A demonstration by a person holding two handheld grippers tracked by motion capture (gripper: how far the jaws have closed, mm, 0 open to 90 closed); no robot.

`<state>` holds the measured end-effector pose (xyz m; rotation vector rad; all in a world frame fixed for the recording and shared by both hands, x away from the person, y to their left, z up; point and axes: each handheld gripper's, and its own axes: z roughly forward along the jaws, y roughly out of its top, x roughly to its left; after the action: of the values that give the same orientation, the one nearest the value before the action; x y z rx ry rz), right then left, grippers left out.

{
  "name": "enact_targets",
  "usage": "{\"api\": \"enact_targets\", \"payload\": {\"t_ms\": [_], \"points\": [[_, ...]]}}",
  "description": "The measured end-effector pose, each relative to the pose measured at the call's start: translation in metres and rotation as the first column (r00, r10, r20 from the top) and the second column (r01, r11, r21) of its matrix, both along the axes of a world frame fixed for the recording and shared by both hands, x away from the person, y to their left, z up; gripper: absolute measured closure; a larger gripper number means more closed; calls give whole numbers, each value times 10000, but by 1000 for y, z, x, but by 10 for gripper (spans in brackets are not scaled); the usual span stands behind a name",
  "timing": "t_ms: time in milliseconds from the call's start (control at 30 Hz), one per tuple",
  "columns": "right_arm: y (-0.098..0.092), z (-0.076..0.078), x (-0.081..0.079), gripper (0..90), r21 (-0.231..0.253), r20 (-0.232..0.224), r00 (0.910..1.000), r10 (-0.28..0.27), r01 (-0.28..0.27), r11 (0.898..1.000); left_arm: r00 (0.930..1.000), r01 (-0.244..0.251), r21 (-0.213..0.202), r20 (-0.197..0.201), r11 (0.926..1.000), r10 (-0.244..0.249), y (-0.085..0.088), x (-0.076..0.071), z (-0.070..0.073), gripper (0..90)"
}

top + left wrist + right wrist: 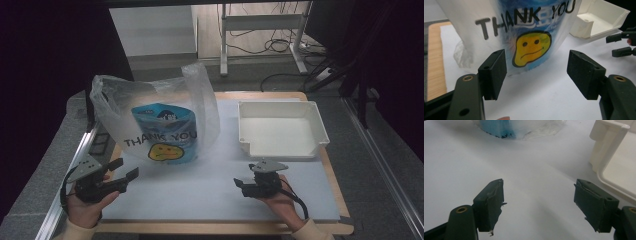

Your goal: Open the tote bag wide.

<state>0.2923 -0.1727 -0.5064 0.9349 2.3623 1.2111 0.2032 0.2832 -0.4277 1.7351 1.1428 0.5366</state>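
Note:
A clear plastic bag printed THANK YOU with a yellow face stands upright at the table's back left, a blue pouch inside it. My left gripper is held open at the front left, jaws aimed at the bag, nothing between them. My right gripper rests open on the white mat at the front right, pointing left, empty. In the right gripper view the bag's bottom edge lies ahead of the open jaws.
A white tray sits empty at the back right, close behind the right gripper; its corner is near the right jaw. A white mat covers the wooden table. Table edges lie left and front.

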Motion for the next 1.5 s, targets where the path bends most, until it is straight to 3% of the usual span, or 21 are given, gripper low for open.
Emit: {"api": "enact_targets", "payload": {"t_ms": [233, 567, 1500], "points": [[1, -1, 0, 241, -97, -24, 10000, -1, 1, 10000, 9993, -268, 16, 259, 9996, 268, 12, 0, 17, 325], [2, -3, 0, 240, -222, -47, 10000, 19, -20, 9998, 9975, -653, -113, 265, 9978, 656, 24, 9, 25, 337], [2, -5, 2, 240, -682, 11, 9998, -176, 176, 9975, 9920, -1208, -219, 329, 9924, 1215, 44, 53, 56, 387]]}}
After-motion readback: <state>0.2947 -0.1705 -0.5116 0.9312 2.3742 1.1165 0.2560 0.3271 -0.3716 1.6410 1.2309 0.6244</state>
